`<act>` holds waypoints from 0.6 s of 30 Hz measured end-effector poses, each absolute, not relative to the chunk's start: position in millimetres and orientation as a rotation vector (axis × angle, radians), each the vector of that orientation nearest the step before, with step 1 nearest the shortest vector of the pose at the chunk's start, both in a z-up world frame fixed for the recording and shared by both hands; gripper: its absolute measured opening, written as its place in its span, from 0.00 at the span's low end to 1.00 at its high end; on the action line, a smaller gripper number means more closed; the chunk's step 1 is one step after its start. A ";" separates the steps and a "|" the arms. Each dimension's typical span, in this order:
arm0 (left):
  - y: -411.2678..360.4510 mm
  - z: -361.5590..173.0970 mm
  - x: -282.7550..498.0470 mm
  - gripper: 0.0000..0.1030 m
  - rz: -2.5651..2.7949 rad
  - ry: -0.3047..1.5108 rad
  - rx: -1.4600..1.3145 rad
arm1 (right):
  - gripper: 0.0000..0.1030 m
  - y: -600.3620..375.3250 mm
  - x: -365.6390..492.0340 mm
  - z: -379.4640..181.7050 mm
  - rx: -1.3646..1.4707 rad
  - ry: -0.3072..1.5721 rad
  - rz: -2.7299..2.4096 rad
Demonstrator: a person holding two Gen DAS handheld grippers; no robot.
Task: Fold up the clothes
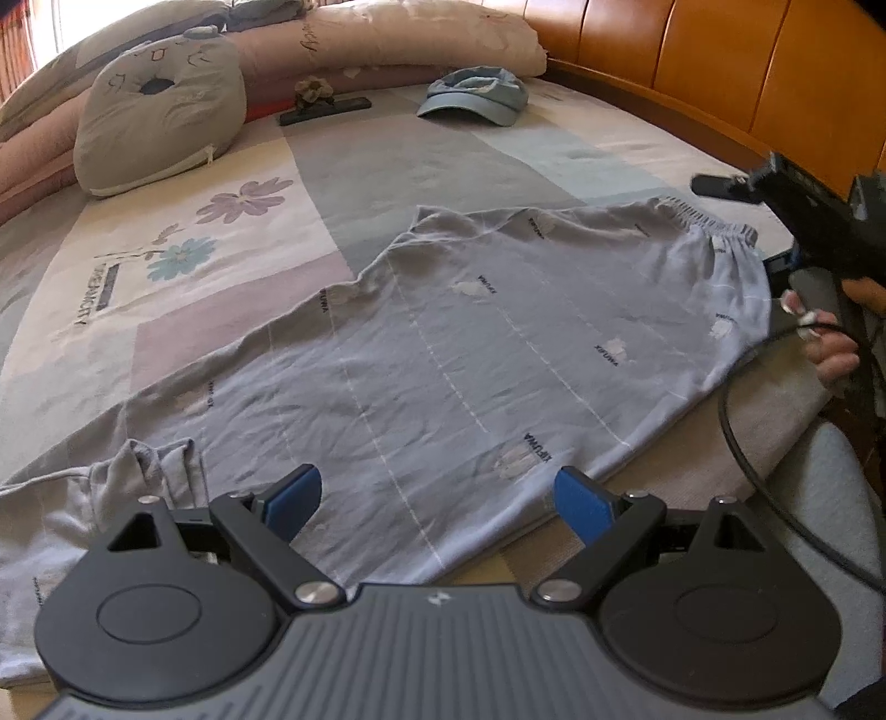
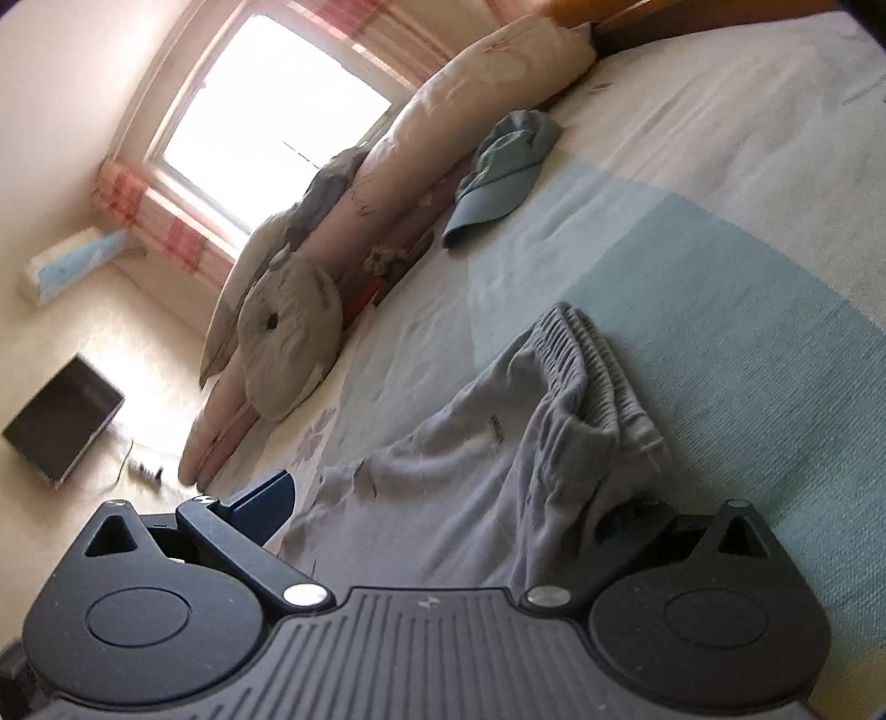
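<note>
Grey-blue printed pants lie spread flat on the bed, with the elastic waistband at the far right and the leg ends bunched at the near left. My left gripper is open and empty, hovering just above the near edge of the pants. The right gripper shows in the left wrist view, held by a hand beside the waistband. In the right wrist view the right gripper is open, the waistband lies in front of it, and cloth drapes over its right finger, which is hidden.
A patchwork floral bedsheet covers the bed. A blue cap, a grey cushion, rolled quilts and a dark flat object lie at the far side. An orange wooden headboard borders the right.
</note>
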State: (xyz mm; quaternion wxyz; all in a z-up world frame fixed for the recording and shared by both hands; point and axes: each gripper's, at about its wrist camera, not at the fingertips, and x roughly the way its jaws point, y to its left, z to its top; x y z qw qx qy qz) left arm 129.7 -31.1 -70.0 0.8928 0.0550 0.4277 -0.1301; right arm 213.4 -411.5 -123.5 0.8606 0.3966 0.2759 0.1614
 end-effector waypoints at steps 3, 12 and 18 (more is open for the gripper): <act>-29.6 -72.6 130.0 0.88 -0.272 0.899 0.113 | 1.00 -414.0 213.9 -124.5 0.888 0.562 0.301; -33.8 -72.0 133.7 0.88 -0.276 0.911 0.115 | 1.00 -408.3 211.1 -124.8 0.836 0.539 0.291; -36.7 -68.0 131.9 0.88 -0.285 0.900 0.123 | 0.93 -421.1 210.5 -128.1 0.892 0.542 0.321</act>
